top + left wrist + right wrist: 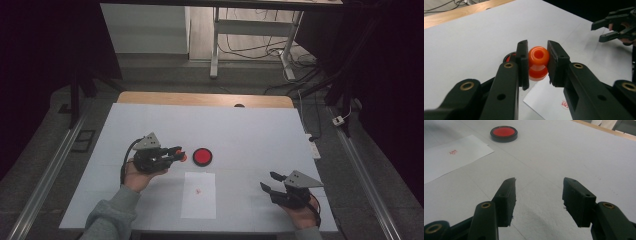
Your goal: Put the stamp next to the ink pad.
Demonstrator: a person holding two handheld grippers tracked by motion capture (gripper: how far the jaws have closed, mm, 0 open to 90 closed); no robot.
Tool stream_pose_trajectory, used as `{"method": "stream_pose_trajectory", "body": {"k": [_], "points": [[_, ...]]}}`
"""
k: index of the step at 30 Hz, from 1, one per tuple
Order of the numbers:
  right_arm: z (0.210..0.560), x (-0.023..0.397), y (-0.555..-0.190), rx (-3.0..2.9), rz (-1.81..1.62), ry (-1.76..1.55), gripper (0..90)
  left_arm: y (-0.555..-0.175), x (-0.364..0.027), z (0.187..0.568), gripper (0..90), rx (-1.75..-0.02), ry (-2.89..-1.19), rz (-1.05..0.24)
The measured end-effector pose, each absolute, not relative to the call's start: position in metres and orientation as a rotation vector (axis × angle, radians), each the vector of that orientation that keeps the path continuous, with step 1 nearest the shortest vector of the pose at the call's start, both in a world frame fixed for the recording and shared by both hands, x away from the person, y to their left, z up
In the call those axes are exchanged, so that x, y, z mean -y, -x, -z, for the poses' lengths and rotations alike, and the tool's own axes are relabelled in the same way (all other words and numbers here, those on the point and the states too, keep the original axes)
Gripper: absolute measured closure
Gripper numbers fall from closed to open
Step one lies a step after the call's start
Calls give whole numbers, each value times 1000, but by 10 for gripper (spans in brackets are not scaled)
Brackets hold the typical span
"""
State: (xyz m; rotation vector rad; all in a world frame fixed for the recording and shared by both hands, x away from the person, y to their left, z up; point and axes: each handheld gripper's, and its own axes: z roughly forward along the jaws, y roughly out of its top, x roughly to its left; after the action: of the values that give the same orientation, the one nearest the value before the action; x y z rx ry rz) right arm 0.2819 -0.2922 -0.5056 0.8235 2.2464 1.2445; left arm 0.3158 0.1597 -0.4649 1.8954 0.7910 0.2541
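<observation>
gripping orange stamp (538, 62), left tongs (537, 63) clamped.

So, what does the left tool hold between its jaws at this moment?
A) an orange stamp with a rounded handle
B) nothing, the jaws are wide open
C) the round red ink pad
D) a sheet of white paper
A: in the left gripper view the left tool is shut on the orange stamp, both jaws pressing its rounded handle.

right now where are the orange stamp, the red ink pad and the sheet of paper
orange stamp (538, 55), left gripper view, on its rounded top between the jaws
red ink pad (202, 156), high view, on its red middle
sheet of paper (199, 202), high view, on its blank lower half
</observation>
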Motion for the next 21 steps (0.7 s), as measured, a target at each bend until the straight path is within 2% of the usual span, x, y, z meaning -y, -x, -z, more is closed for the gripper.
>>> {"method": "stream_pose_trajectory", "body": {"k": [21], "points": [[507,292,-283,-2255,-1240,-822,440,-340,-153,492,719,-881,-1992,-277]]}}
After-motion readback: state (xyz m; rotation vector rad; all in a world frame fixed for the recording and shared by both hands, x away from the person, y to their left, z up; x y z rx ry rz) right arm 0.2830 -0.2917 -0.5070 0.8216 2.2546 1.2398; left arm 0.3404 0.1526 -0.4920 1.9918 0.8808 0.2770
